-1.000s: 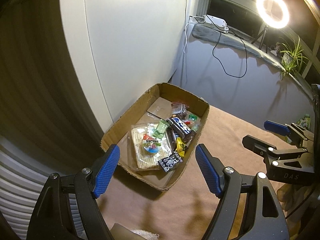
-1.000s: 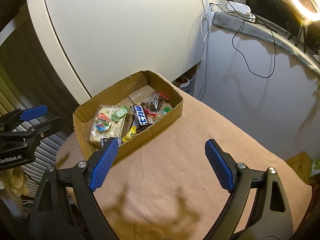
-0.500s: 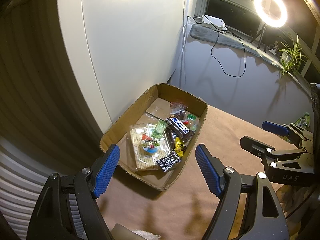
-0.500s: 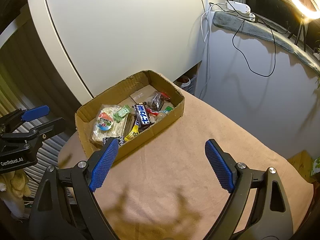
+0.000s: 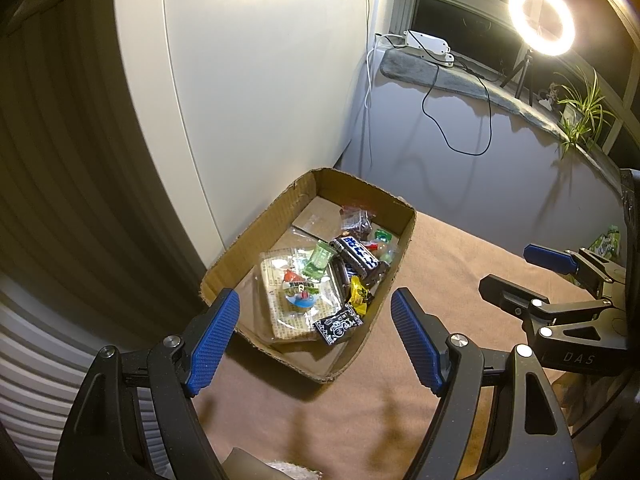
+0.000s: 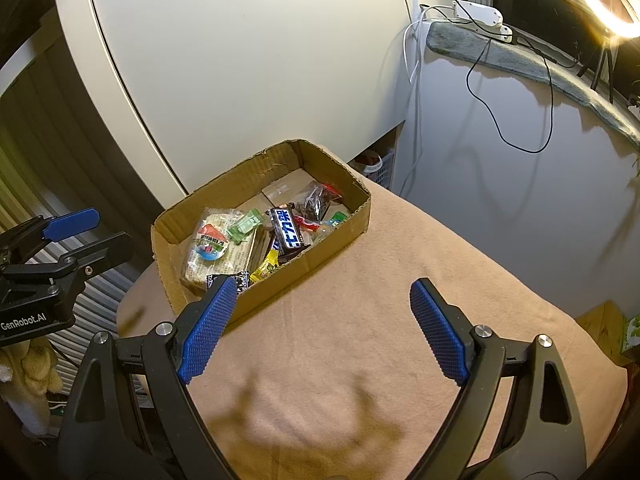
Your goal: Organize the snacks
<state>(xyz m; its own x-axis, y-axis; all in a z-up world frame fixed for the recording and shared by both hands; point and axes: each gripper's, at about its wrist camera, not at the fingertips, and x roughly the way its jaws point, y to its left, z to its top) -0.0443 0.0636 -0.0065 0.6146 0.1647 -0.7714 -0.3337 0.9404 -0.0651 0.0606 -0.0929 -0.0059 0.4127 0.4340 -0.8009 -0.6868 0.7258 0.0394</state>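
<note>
The left gripper (image 5: 314, 334) and right gripper (image 6: 320, 328) are both hanging wide apart, gripping nothing. The cardboard box (image 6: 336, 248) of snacks (image 5: 320, 280) is sitting ahead of both, untouched.

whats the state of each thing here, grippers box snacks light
left gripper: open, empty, hovering by the box
right gripper: open, empty, over the cloth
cardboard box: open-topped, upright on the brown cloth
snacks: piled loose inside the box
blue-and-white bar: lying flat on top, wrapped
ring light: on
</note>
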